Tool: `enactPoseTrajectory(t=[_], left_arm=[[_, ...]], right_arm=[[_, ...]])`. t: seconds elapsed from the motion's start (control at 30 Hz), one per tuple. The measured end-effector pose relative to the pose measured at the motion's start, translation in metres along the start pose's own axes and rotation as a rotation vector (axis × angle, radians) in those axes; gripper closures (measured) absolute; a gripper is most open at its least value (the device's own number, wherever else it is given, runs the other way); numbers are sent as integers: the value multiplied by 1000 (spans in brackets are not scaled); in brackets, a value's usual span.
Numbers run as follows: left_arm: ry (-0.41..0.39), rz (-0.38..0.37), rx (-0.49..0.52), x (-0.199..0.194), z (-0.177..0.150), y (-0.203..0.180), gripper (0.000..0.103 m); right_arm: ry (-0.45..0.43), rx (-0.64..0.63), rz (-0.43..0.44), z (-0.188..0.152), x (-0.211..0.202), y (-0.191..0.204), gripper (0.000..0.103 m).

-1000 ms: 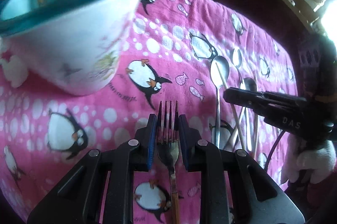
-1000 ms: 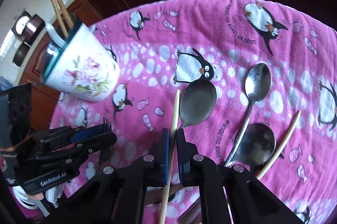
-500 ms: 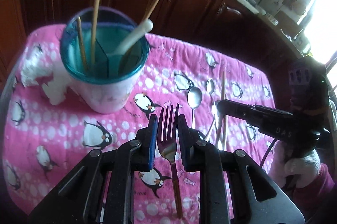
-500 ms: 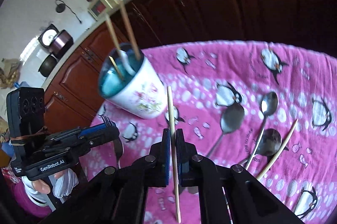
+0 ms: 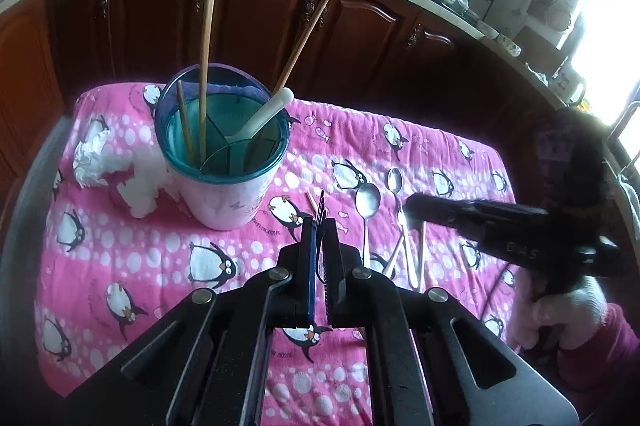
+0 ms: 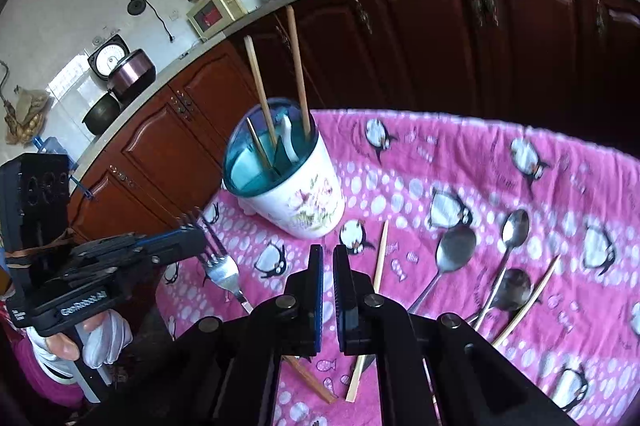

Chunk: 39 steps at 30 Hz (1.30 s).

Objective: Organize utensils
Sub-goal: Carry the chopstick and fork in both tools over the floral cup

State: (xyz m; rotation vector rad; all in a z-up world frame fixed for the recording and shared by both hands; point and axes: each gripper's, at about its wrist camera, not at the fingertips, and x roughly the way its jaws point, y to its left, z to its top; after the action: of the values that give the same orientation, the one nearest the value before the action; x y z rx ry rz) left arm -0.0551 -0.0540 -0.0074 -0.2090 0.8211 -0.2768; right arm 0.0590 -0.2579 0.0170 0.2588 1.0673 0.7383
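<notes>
My left gripper (image 5: 319,226) is shut on a metal fork (image 5: 320,212), held edge-on above the pink penguin cloth; it also shows in the right wrist view (image 6: 222,264). A white floral holder with a teal rim (image 5: 222,162) stands at the back left, holding chopsticks and a white spoon. My right gripper (image 6: 328,260) is nearly closed and empty, raised above the cloth. A loose chopstick (image 6: 378,262) lies on the cloth just right of it. Three metal spoons (image 6: 452,250) and another chopstick (image 6: 532,296) lie to the right.
Crumpled white tissue (image 5: 96,156) lies left of the holder. Dark wooden cabinets (image 6: 440,38) and a countertop with pots ring the table behind. The holder also shows in the right wrist view (image 6: 296,182). A brown-handled utensil (image 6: 310,380) lies under my right gripper.
Both grippers rose high above the cloth. The left rolled so the fork is now edge-on. The right gripper's chopstick has left its jaws and lies on the cloth.
</notes>
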Motion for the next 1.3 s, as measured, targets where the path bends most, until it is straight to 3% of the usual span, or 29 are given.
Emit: enactPoseTrajectory(t=[0.07,0.27,0.4,0.47,0.53,0.6,0.8,1.03,1.2,1.23,1.3], left_arm=[[-1,-1,-4,-3,-1,1,101],[-24,16,1,-22,4,6,101],[-38,33,-17,-32,7,14,101],[-44,38,-22,-36,8,18,101],[-50,44,-29,-40,9,22,101],[-56,46,-34,-43,9,25,101],[-93,50,-25,-56,21,28,101],[-167,84,-18,-83,51,38,101],[-215,114,-23,-98,64,44,101],[-219,115,-25,-99,63,46,101],[-220,112,-32,-100,62,49,101]], right_arm=[[48,15,-47,-1,19,-11,92],[186,50,-95,7,95,-29,91],[275,45,-181,9,143,-35,90],[253,20,-190,12,145,-33,90],[262,0,-186,14,142,-30,97],[226,-12,-156,15,127,-25,97],[81,5,-51,23,50,-15,98],[-87,-66,11,48,-23,25,99],[-57,-122,-34,54,-12,33,99],[-27,-120,-46,51,-1,29,94],[75,-113,-90,42,34,20,71]])
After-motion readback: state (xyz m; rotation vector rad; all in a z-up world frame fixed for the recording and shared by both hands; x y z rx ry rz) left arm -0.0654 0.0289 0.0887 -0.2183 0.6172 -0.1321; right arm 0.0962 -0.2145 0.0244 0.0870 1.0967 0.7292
